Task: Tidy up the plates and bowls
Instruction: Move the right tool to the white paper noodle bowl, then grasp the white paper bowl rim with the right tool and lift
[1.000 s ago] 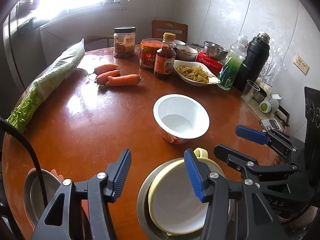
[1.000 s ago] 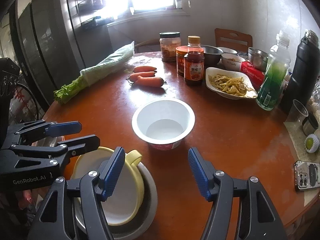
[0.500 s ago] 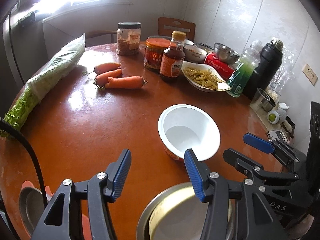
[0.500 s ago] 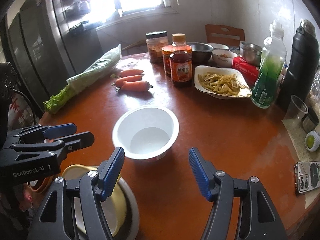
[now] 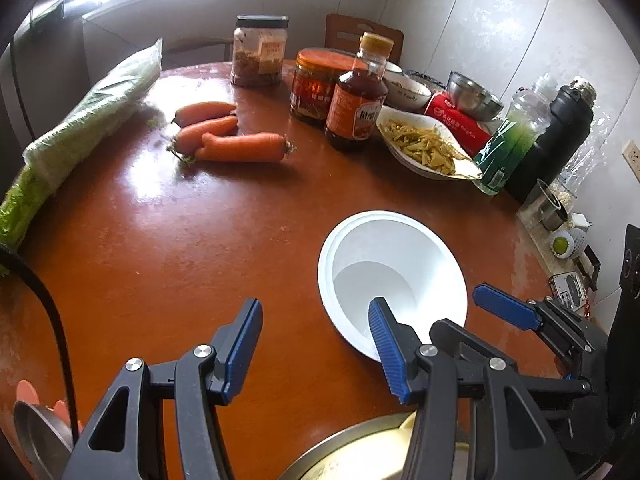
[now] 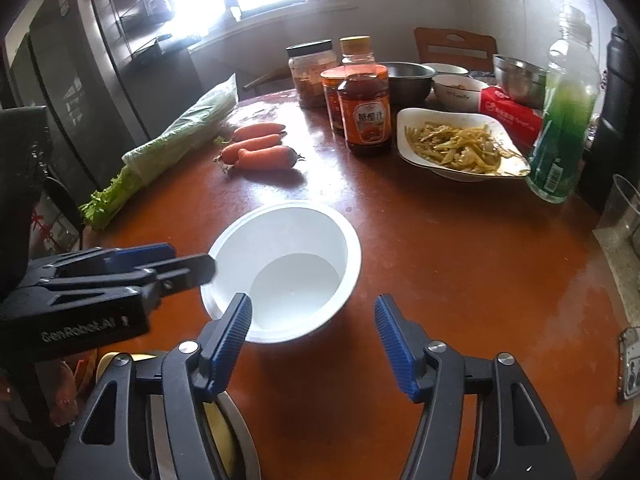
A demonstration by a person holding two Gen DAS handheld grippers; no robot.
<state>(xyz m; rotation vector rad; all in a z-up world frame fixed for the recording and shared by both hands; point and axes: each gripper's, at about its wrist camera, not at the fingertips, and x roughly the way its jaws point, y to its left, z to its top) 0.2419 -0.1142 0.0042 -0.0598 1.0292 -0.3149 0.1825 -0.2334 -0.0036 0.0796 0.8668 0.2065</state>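
on the far left of the round reddish tabletop (image 5: 160, 240) lies a bagged bunch of celery (image 5: 80, 128), and just right of it three carrots (image 5: 224, 132) lie side by side. behind them stand a clear jar with a black lid (image 5: 260, 52), an orange-lidded jar (image 5: 316, 84) and a brown sauce bottle (image 5: 356, 100). further right sits a white dish of yellow-green vegetable strips (image 5: 428, 148), then a green drink bottle (image 5: 512, 144) and a black flask (image 5: 556, 136) by the wall. the empty white bowl (image 5: 392, 276) stands upright near the front edge of the tabletop, between the two grippers. the left gripper (image 5: 316, 344) hangs just left of the bowl with its jaws parted partway and nothing between them; its right finger overlaps the bowl's near rim, though i cannot tell if it touches. the right gripper (image 6: 314, 336) comes at the bowl from the near side, its jaws closing with the bowl's near rim ahead of them, not yet gripped. at the bottom edge a yellow bowl (image 5: 400, 456) sits inside a metal bowl (image 5: 340, 448).
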